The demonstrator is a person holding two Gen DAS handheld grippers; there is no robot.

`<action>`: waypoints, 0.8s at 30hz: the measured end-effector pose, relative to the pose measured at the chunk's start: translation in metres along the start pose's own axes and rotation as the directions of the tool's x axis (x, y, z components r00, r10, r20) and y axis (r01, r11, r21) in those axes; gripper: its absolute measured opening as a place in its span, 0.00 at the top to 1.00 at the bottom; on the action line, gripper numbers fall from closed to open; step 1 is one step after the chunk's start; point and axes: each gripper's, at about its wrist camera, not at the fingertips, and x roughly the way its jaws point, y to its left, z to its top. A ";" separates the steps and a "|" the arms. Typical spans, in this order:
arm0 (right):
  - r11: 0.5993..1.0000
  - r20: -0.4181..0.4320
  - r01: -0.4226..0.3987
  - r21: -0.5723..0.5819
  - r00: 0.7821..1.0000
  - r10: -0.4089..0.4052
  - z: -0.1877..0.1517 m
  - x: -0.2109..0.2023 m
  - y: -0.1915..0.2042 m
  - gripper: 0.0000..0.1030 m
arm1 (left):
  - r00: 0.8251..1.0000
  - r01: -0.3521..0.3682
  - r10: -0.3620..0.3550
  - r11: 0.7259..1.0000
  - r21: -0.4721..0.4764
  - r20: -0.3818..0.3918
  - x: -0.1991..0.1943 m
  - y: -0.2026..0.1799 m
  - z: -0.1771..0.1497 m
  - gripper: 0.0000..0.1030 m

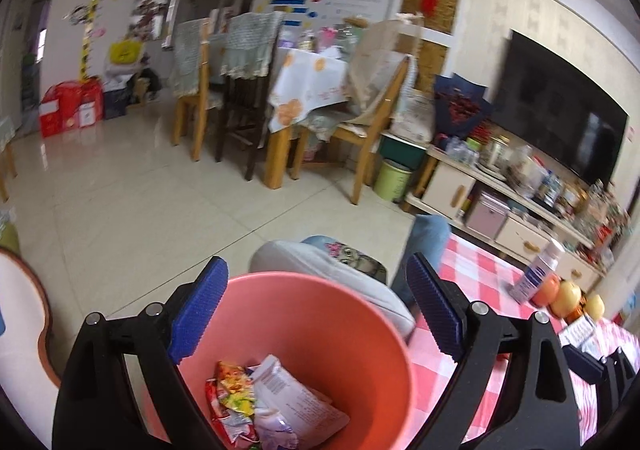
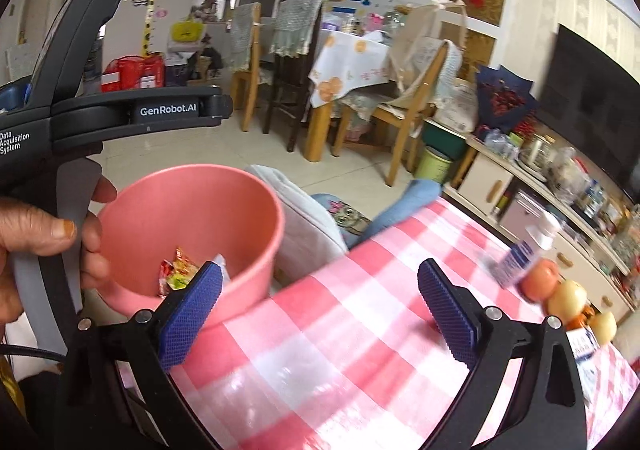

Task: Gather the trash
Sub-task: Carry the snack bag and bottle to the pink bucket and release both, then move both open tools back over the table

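A pink plastic bin [image 1: 336, 314] sits just off the left edge of the table, under my left gripper [image 1: 316, 310]. Inside it lie a red and yellow snack wrapper [image 1: 230, 394] and a white and purple packet [image 1: 292, 398]. My left gripper's jaws stand wide apart and hold nothing. In the right wrist view the bin [image 2: 192, 218] is at left with the wrapper [image 2: 176, 270] in it. My right gripper [image 2: 320, 310] is open and empty over the red and white checked tablecloth [image 2: 340, 350].
A white bottle with a blue label [image 2: 524, 250] and three round fruits [image 2: 560, 294] stand at the table's right edge. A person's knee in jeans [image 2: 404, 202] is beyond the table. Dining chairs, a green bin [image 2: 434, 166] and a TV cabinet stand farther back.
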 end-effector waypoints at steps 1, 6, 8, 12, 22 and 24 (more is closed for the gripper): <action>1.000 0.005 0.005 0.007 1.000 -0.005 -0.004 -0.004 -0.004 0.06 | 1.000 0.004 -0.004 1.000 0.018 -0.001 -0.001 -0.005 0.000 0.11; 0.999 0.007 0.036 0.015 0.999 -0.036 -0.026 -0.023 -0.023 0.05 | 0.999 0.025 -0.022 0.993 0.114 -0.033 -0.004 -0.039 -0.002 0.11; 0.999 -0.019 0.041 0.018 0.999 -0.040 -0.036 -0.029 -0.027 0.05 | 0.996 0.075 -0.070 0.991 0.115 -0.046 -0.006 -0.049 -0.003 0.11; 0.998 -0.039 0.046 0.044 0.998 -0.044 -0.053 -0.038 -0.040 0.05 | 0.992 0.129 -0.126 0.982 0.139 -0.030 -0.013 -0.068 -0.007 0.11; 0.990 -0.061 0.090 0.111 0.995 -0.084 -0.083 -0.062 -0.067 0.05 | 0.985 0.174 -0.167 0.956 0.237 -0.051 -0.012 -0.104 -0.023 0.11; 0.988 -0.061 0.086 0.128 0.995 -0.078 -0.089 -0.064 -0.073 0.05 | 0.984 0.180 -0.172 0.950 0.256 -0.053 -0.013 -0.111 -0.026 0.11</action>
